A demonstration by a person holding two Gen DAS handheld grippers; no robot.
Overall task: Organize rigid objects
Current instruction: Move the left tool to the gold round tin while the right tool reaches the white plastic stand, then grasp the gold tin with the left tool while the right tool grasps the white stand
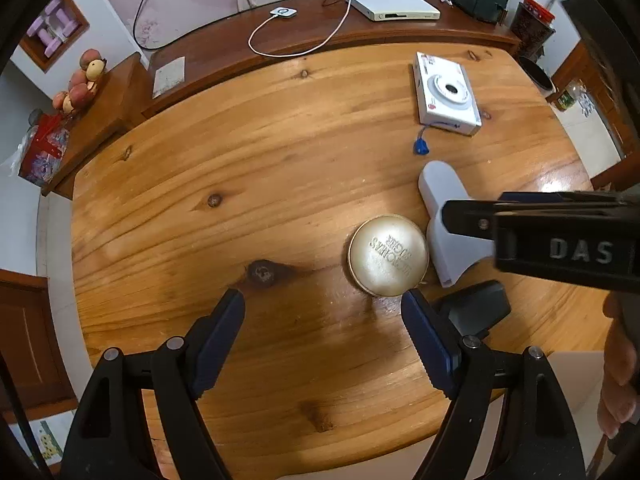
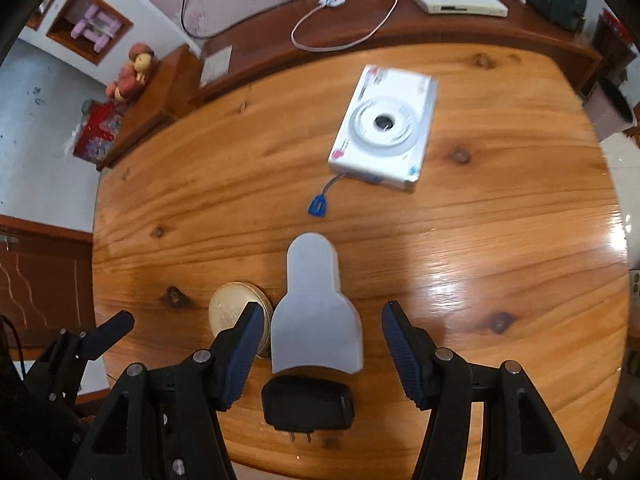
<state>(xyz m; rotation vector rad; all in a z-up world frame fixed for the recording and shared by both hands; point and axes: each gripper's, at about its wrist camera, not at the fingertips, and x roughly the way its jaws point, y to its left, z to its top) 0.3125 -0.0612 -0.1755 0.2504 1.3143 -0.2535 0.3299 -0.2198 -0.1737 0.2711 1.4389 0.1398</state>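
Surface (image 1: 240, 160): round wooden top, carries all the items.
Left tongs (image 1: 324, 312): spread wide, gripping nothing, above bare wood; right pad tip just beside the gold tin.
Right tongs (image 2: 322, 326): spread wide, gripping nothing, straddling the wide end of the white piece, no contact visible.
Gold tin (image 1: 388, 255): round, embossed lid, flat on the surface, just left of the white piece.
White piece (image 2: 316, 312): bottle-shaped plastic, lying flat, narrow end toward the camera.
Black adapter (image 2: 308, 404): plug prongs visible, just beside the white piece's wide end.
Camera (image 2: 384, 126): white, lens up, well apart at the far side; blue strap tag (image 2: 318, 205) near it.
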